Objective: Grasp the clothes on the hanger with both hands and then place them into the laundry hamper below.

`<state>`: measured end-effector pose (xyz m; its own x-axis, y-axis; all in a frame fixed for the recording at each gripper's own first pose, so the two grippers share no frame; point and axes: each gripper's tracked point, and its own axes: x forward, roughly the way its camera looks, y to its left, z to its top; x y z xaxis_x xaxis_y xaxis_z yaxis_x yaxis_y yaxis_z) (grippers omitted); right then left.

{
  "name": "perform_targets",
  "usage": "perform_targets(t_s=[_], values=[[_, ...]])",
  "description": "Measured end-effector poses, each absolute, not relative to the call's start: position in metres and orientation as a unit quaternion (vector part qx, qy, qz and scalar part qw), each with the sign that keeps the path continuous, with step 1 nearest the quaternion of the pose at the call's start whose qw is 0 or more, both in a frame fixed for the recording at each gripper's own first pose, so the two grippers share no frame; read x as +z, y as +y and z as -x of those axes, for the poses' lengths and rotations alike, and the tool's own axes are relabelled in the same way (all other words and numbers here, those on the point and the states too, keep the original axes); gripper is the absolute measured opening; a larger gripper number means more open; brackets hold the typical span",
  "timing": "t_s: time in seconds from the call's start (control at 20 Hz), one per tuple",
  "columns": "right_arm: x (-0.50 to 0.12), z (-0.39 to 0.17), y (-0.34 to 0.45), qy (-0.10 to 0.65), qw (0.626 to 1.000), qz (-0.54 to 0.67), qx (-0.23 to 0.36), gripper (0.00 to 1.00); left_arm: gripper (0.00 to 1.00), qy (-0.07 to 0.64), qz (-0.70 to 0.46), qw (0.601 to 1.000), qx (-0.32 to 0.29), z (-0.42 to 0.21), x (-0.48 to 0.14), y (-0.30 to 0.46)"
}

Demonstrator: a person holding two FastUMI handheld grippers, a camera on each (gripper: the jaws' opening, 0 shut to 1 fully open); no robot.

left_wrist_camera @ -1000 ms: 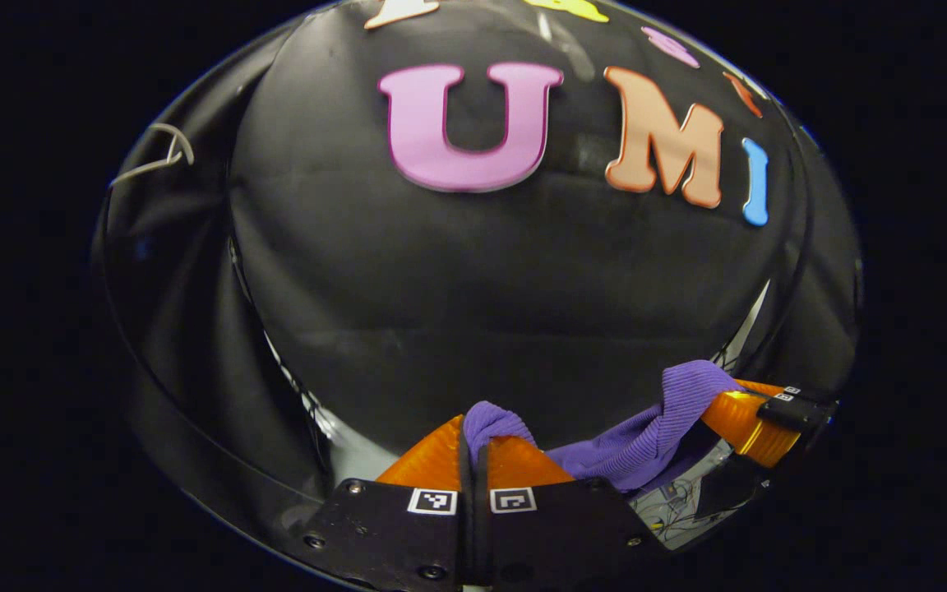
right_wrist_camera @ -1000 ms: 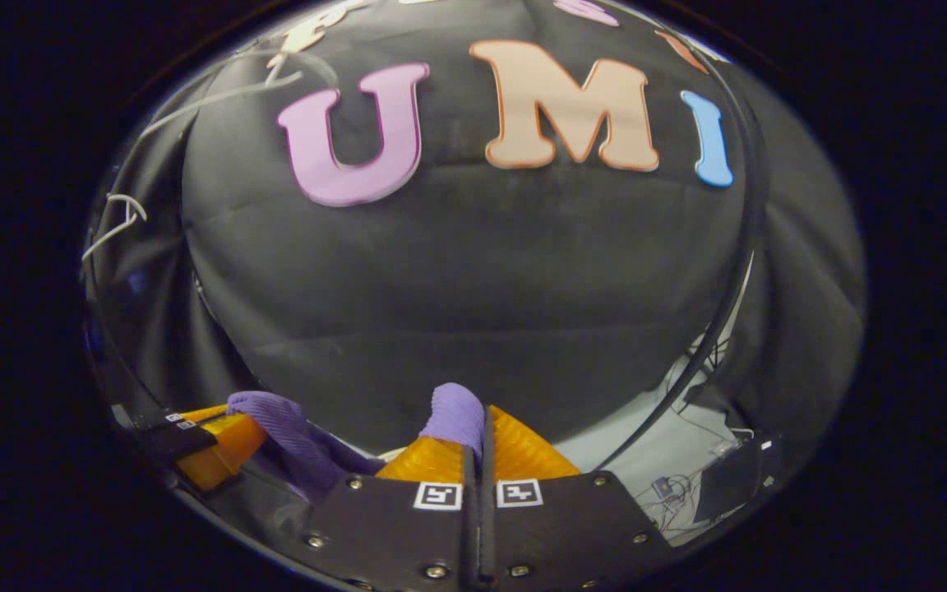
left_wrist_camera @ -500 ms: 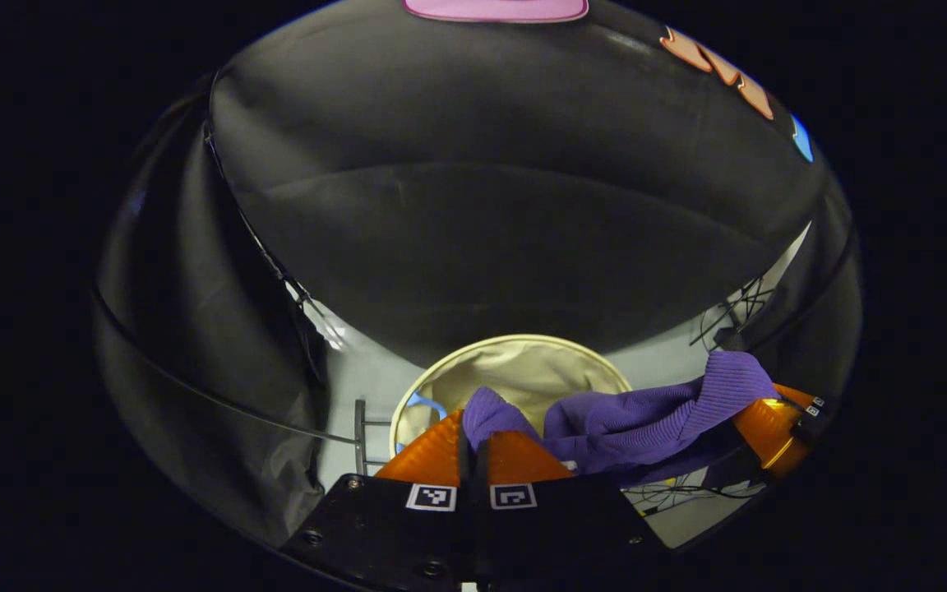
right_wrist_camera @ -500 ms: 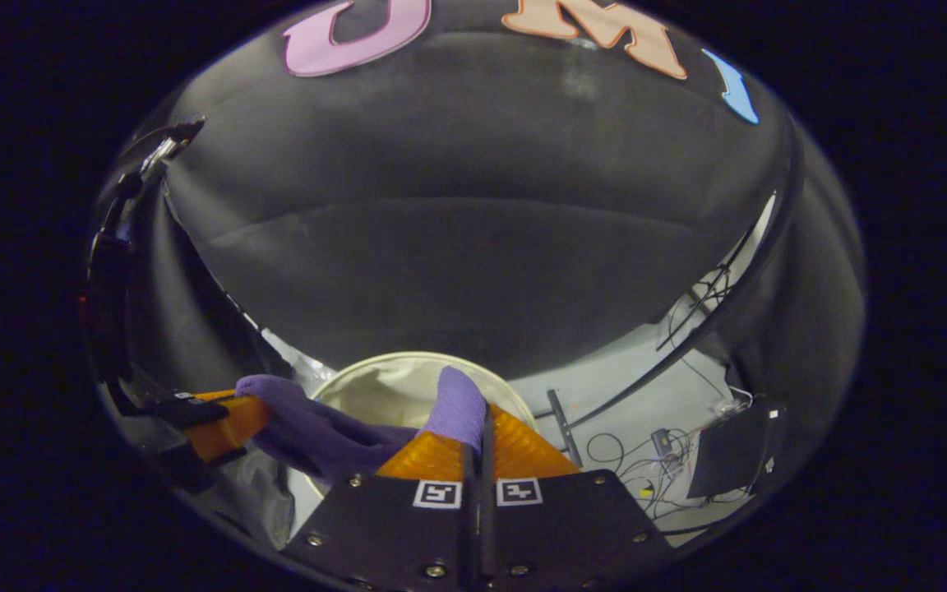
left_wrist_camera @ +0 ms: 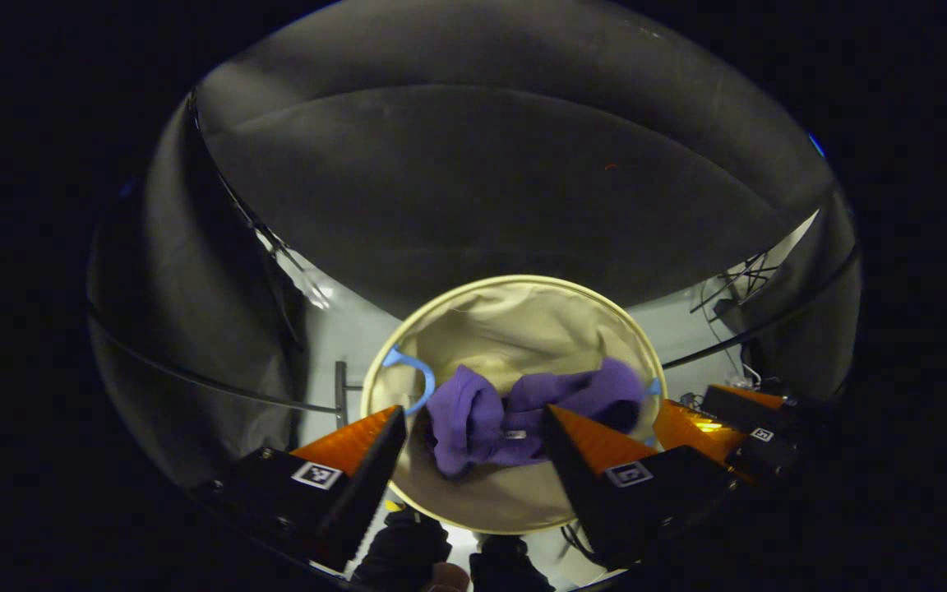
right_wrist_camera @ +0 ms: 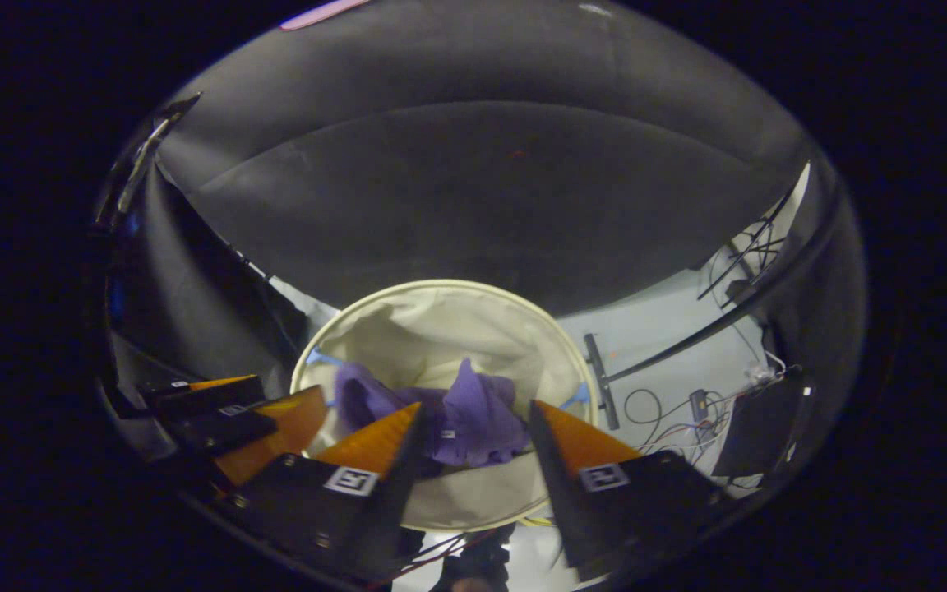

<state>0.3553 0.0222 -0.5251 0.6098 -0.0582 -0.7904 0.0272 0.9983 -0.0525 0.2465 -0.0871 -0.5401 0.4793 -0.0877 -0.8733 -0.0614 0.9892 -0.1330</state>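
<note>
The left gripper (left_wrist_camera: 473, 423) stood spread wide above the laundry hamper (left_wrist_camera: 636, 339), gripping nothing. The right gripper (right_wrist_camera: 473, 419) was likewise splayed. The purple garment (left_wrist_camera: 515, 411) lay crumpled, apparently inside the hamper, toward six o'clock of its round rim.

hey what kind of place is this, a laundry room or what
Probably a recording booth, not a laundry room: black cloth walls, loose cables on a pale floor, and a hamper holding a purple garment under two open hand-held grippers.
</note>
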Motion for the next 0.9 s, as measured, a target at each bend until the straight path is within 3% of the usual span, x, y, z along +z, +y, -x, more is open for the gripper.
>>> perform_targets(t_s=[0.05, 0.1, 0.6, 0.65, 0.85, 0.9], values=[[-0.523, -0.351, 0.02, 0.435, 0.9, 0.017, -0.022, 0.79, 0.96, 0.511, 0.072, 0.856, -0.004, -0.243, -0.529, -0.083], [-0.508, -0.347, 0.023, 0.431, 0.902, 0.016, -0.023, 1.0, 0.98, 0.506, 0.075, 0.859, -0.002, -0.24, -0.519, -0.081], [-0.367, -0.326, 0.037, 0.359, 0.933, 0.035, 0.0, 1.0, 0.98, 0.408, 0.075, 0.91, 0.019, -0.235, -0.399, -0.064], [-0.356, -0.323, 0.037, 0.353, 0.935, 0.034, 0.003, 0.96, 0.98, 0.401, 0.078, 0.912, 0.027, -0.234, -0.39, -0.062], [-0.318, -0.312, 0.034, 0.328, 0.944, 0.024, 0.02, 1.0, 1.0, 0.37, 0.088, 0.924, 0.046, -0.229, -0.352, -0.058], [-0.309, -0.31, 0.032, 0.32, 0.947, 0.028, 0.022, 0.96, 0.97, 0.363, 0.086, 0.926, 0.047, -0.227, -0.344, -0.057]])
